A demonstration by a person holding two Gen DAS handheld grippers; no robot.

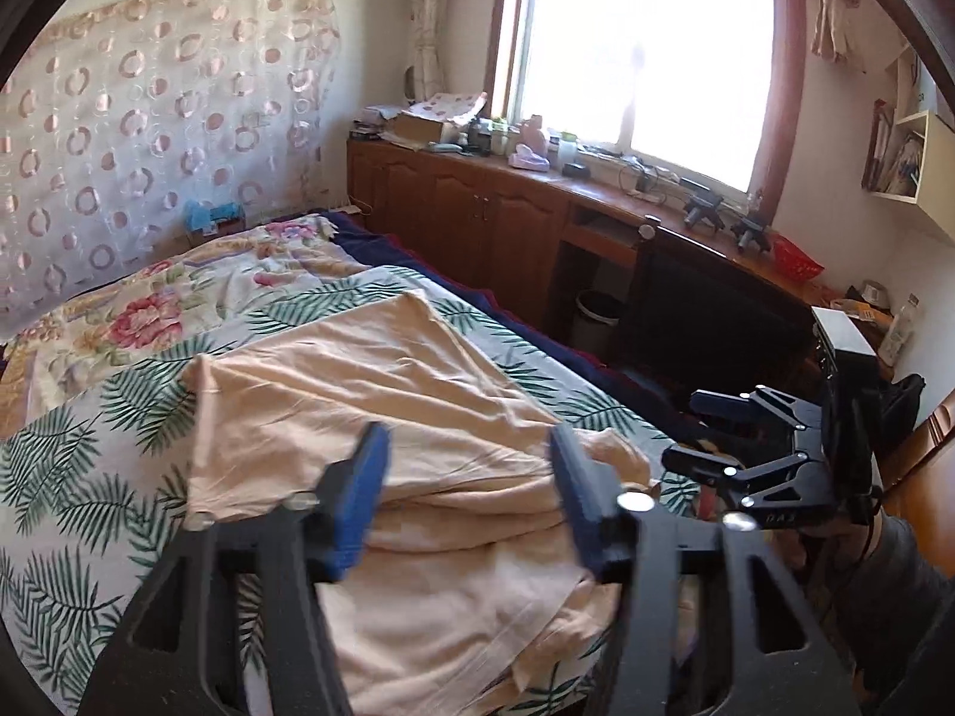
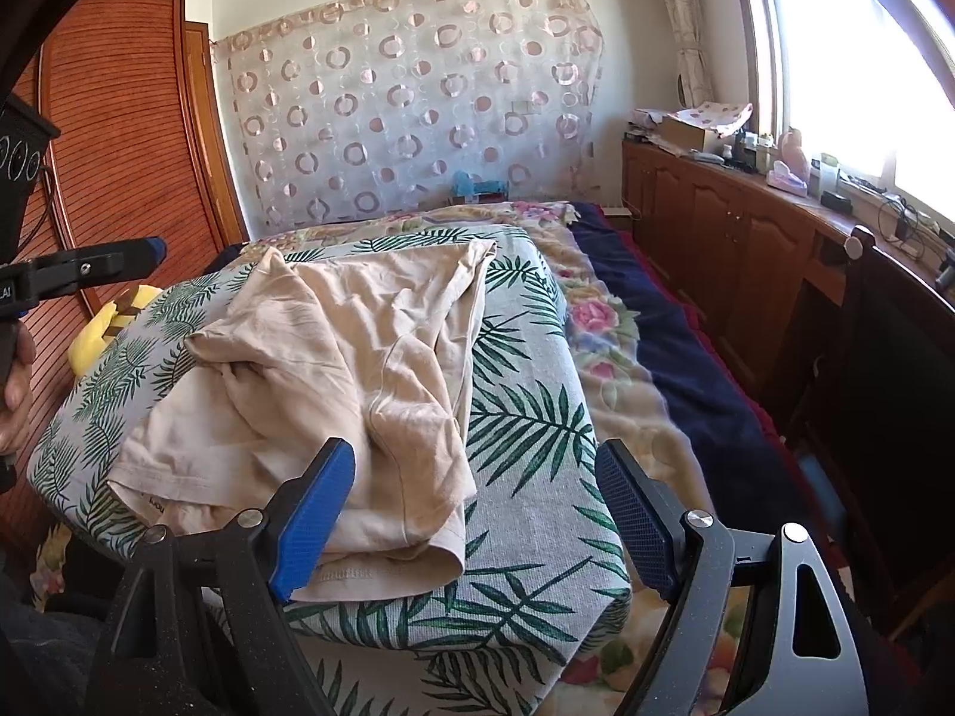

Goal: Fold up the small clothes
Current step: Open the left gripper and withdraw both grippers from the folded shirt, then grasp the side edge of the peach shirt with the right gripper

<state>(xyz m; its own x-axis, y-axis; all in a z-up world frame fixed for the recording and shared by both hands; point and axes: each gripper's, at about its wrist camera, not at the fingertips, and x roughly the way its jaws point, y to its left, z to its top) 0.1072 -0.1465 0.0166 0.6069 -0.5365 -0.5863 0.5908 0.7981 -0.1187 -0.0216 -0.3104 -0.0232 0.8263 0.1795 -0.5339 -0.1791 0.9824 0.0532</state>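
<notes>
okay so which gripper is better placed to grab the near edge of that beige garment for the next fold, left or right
Probably the left gripper: its open jaws sit right over the beige garment, with cloth showing between them. The right gripper is open too, but mostly over the bare leaf-print cover, with only one of its jaws at the garment's near corner.

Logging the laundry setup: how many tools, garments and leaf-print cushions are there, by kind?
Tools: 2, left tool and right tool
Beige garment: 1
Leaf-print cushion: 1
Total: 4
</notes>
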